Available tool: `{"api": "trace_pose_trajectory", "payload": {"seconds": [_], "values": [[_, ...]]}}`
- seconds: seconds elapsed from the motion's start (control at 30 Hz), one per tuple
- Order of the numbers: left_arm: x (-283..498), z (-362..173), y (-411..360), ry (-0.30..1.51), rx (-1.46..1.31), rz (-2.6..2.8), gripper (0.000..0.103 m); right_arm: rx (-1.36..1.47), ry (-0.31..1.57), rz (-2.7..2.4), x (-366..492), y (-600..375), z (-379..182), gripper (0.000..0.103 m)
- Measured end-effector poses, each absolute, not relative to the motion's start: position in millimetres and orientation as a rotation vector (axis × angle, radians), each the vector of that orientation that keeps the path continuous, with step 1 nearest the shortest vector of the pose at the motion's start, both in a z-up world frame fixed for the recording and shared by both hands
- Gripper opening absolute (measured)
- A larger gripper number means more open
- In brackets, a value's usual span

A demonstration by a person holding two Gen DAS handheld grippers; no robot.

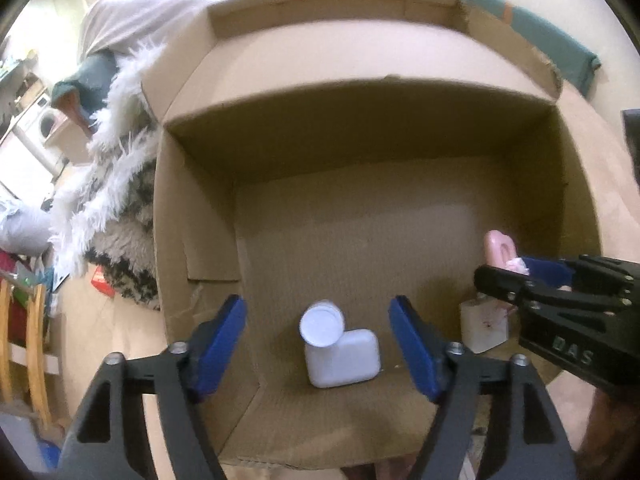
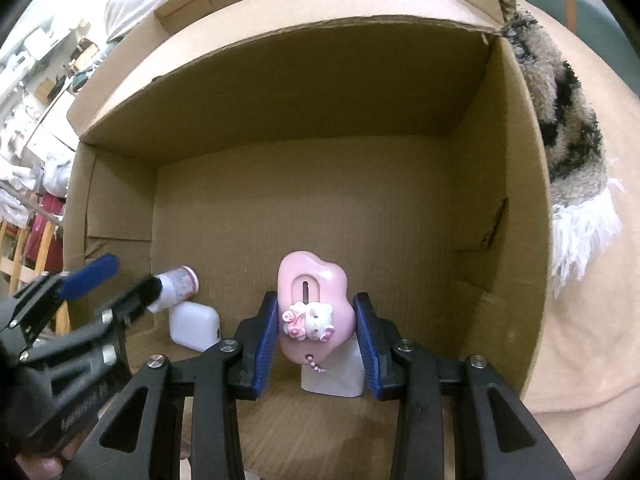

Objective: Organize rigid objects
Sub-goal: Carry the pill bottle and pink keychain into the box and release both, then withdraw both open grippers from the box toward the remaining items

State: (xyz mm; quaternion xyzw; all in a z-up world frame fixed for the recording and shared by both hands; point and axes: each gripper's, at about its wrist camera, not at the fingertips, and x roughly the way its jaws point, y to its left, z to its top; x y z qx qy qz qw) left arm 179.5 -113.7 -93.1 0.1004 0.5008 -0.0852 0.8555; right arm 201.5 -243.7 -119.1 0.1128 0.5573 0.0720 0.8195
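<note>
Our right gripper's (image 2: pixel 315 330) blue-padded fingers (image 2: pixel 267 340) sit narrow on either side of the pink, cloud-shaped plastic toy with a white cat figure on its front (image 2: pixel 314 296). They look pressed against its flanks, so we judge them to be holding it. Our left gripper's (image 1: pixel 318 346) fingers (image 1: pixel 414 354) stand wide apart with nothing between them.

Both grippers reach into the large open brown cardboard box (image 2: pixel 320 208), which lies on a beige surface beside a shaggy grey-and-white rug (image 1: pixel 120 216). In the right wrist view the pink toy is at centre, standing on or just above a small white rectangular block (image 2: pixel 334 376) at 6 o'clock on the box floor; whether the two touch we cannot tell. At 9 o'clock from the toy lie a small white cylindrical bottle with a reddish speckled label (image 2: pixel 180 286), tipped on its side, and a white rounded-square plastic case (image 2: pixel 194 326) touching it. In the left wrist view those two sit between our open left fingers, near the front wall, with the bottle's round white base facing us.

We judge the step in hand to be placing the pink toy inside the box, with two or three items already stowed. The next move calls for settling the toy somewhere stable, since the narrow white block looks a poor perch, then spreading the right fingers and lifting straight out without nudging it. The left gripper is free to fetch another object.
</note>
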Motion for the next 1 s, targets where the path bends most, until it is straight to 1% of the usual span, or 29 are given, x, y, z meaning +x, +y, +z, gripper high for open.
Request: {"api": "trace_pose_trajectory", "payload": {"seconds": [0.07,0.1,0.13,0.17,0.23,0.33,0.4,0.67,0.9,1.0], "values": [[178,-92,-116,1.051,0.21,-0.199,0.073,0.252,1.17,0.153,199,-245,-117,0.039],[178,-92,-116,1.052,0.214,-0.201,0.073,0.258,1.159,0.155,198,-246,-116,0.041],[178,-93,-117,1.054,0.218,-0.2,0.073,0.259,1.148,0.154,197,-247,-114,0.05],[179,-94,-116,1.057,0.22,-0.198,0.073,0.262,1.136,0.162,196,-246,-112,0.053],[183,-95,-113,1.067,0.215,-0.195,0.073,0.264,1.122,0.183,197,-243,-110,0.065],[184,-95,-113,1.076,0.2,-0.187,0.073,0.233,1.111,0.199,196,-236,-107,0.075],[185,-95,-109,1.082,0.192,-0.178,0.073,0.222,1.097,0.207,195,-233,-104,0.079],[190,-96,-104,1.084,0.191,-0.174,0.073,0.22,1.087,0.206,190,-243,-96,0.08],[191,-93,-101,1.071,0.194,-0.157,0.073,0.215,0.996,0.163,183,-248,-76,0.08],[189,-92,-100,1.073,0.188,-0.15,0.073,0.219,0.998,0.165,184,-248,-75,0.08]]}}
